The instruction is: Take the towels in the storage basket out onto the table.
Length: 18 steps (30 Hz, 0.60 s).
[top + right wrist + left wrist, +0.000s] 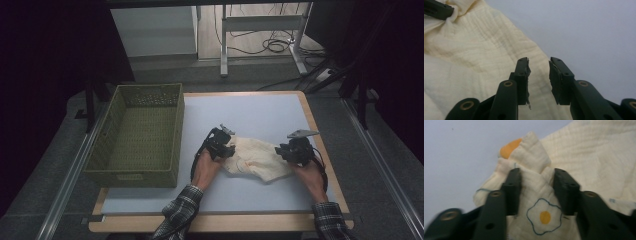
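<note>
A cream muslin cloth [255, 160] printed with fried eggs lies crumpled on the blue-grey mat, between my two grippers. My left gripper [230, 150] is at the cloth's left end. In the left gripper view it [536, 173] is shut on a bunched fold of the cloth [586, 152], with an egg print just below the jaws. My right gripper [281, 151] is at the cloth's right end. In its own view it [538, 61] stands open, low over the edge of the cloth [474, 55]. One of the left gripper's fingers [437, 10] shows at the far corner, with the fabric puckered around it.
A green woven basket [180, 130] stands on the table's left side, with nothing in it that I can see. The mat [250, 110] stretches bare behind the cloth. Beyond the table's wooden edge are a desk frame and cables on the floor.
</note>
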Motion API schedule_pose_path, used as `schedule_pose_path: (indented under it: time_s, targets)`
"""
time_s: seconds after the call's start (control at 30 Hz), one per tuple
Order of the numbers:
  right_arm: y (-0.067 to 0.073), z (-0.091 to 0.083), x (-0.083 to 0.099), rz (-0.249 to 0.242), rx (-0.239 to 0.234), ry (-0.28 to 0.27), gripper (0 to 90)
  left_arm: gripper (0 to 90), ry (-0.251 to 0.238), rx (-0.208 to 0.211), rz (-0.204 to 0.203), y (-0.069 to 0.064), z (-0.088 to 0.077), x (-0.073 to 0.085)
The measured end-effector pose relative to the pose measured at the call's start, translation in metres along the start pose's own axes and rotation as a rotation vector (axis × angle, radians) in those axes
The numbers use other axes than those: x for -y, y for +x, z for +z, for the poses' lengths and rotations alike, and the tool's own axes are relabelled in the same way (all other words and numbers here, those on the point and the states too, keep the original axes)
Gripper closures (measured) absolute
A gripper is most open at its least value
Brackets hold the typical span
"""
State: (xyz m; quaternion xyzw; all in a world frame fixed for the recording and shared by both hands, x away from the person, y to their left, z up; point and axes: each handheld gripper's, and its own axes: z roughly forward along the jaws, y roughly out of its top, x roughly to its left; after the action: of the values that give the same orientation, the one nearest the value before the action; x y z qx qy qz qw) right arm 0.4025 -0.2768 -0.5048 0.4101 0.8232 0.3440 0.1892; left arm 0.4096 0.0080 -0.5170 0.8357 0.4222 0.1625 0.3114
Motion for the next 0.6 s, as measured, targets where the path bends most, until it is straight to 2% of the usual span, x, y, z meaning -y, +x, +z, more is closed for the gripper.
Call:
schedule_pose_path:
  time_s: [0.1,0.2,0.4,0.47,0.5,0.53,0.6]
  targets:
    - [0.001,0.008,-0.001,-0.007,0.003,0.013,61.8,76.0,-0.004,0.025,-0.012,0.002,-0.001,0.005]
    - [0.001,0.013,0.001,-0.024,0.018,0.028,59.5,81.8,-0.024,0.039,-0.021,0.003,-0.007,0.008]
    - [-0.001,0.01,0.007,-0.019,0.02,0.039,60.0,82.5,-0.085,0.052,-0.035,0.002,-0.029,0.014]
    - [-0.002,0.008,0.008,-0.011,0.018,0.038,59.9,82.5,-0.102,0.053,-0.024,-0.001,-0.039,0.016]
    - [-0.002,0.008,0.008,-0.011,0.018,0.038,59.9,82.3,-0.102,0.053,-0.024,-0.001,-0.039,0.016]
    - [-0.004,0.004,0.01,-0.007,0.019,0.033,59.9,82.2,-0.117,0.048,-0.012,-0.005,-0.049,0.019]
    - [-0.006,-0.002,0.012,0.01,0.015,0.025,59.7,81.8,-0.119,0.039,0.004,-0.008,-0.056,0.022]
